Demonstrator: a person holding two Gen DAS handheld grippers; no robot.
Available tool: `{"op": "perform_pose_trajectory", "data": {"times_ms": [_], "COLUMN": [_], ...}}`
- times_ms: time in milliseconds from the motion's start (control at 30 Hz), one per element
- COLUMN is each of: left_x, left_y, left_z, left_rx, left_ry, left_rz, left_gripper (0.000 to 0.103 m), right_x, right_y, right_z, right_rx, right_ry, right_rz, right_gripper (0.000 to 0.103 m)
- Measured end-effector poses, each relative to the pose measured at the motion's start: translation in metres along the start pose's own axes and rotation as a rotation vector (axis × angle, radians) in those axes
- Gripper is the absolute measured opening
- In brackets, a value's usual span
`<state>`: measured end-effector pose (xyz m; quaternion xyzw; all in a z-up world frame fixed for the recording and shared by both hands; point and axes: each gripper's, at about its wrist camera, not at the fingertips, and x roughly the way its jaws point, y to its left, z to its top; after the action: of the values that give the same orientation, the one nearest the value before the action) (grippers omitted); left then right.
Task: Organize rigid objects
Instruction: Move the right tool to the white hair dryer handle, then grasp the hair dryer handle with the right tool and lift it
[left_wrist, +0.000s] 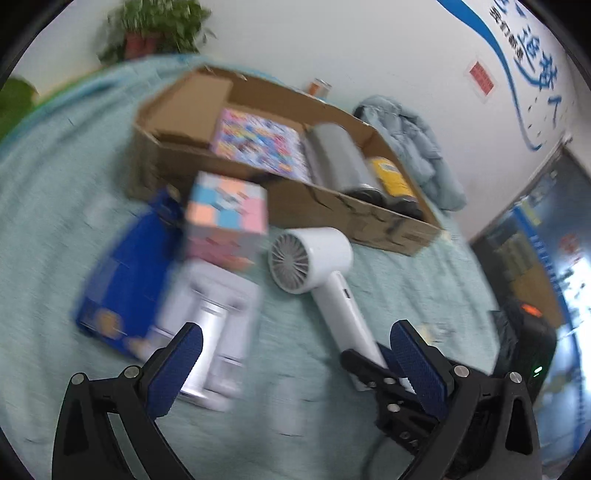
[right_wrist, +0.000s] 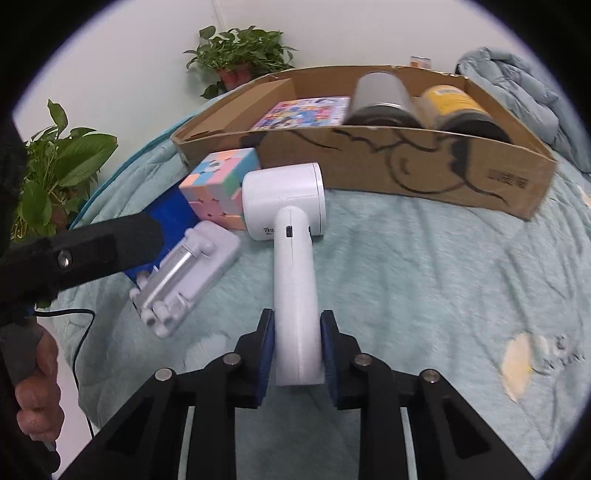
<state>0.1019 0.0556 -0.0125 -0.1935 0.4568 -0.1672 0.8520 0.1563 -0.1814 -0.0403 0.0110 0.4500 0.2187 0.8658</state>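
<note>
A white hair dryer lies on the teal quilt, in front of a cardboard box. My right gripper is shut on its handle; it also shows in the left wrist view, gripping the dryer. My left gripper is open and empty above the quilt, near a white phone stand. A pastel cube and a blue box lie beside the stand. The box holds a colourful book, a grey cylinder and a yellow can.
A light-blue jacket lies behind the box. Potted plants stand at the quilt's far edge and to the left. A small can stands by the wall. A black device sits at the right.
</note>
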Motion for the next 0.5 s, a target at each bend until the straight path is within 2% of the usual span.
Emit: {"op": "perform_pose_trajectory", "data": {"times_ms": [67,167,267,300,333,367,400,500], "left_x": [0.014,0.037,0.055,0.058,0.063,0.069,0.074,0.079], "left_y": [-0.01,-0.024,-0.033,-0.035,-0.037,-0.039,-0.04,-0.045], "left_z": [-0.007,-0.016,-0.024,-0.025,-0.027,-0.03,-0.032,-0.034], "left_rx": [-0.013,0.0,-0.008,-0.008,-0.007,-0.004,0.0,0.011], "left_ry": [0.053,0.131,0.19,0.199,0.214,0.232,0.249,0.253], "left_rz": [-0.078,-0.137,-0.182,-0.188,-0.192,-0.197,-0.197,-0.197], "left_gripper": [0.102,0.096,0.087,0.084,0.083,0.077,0.072,0.07], "right_x": [-0.008,-0.02,-0.029,-0.032,-0.035,-0.038,-0.041,-0.044], "right_y": [-0.007,-0.014,-0.016,-0.015,-0.014,-0.014,-0.013,-0.016], "right_z": [-0.007,-0.021,-0.033,-0.036,-0.038,-0.04,-0.042,-0.043], "right_rx": [0.021,0.052,0.075,0.066,0.057,0.049,0.045,0.039], "right_ry": [0.006,0.007,-0.02,-0.039,-0.051,-0.07,-0.1,-0.114], "right_rz": [-0.035,-0.071,0.007,0.073,0.101,0.108,0.101,0.086], "right_gripper": [0.023,0.023,0.027,0.041,0.066,0.078,0.084,0.084]}}
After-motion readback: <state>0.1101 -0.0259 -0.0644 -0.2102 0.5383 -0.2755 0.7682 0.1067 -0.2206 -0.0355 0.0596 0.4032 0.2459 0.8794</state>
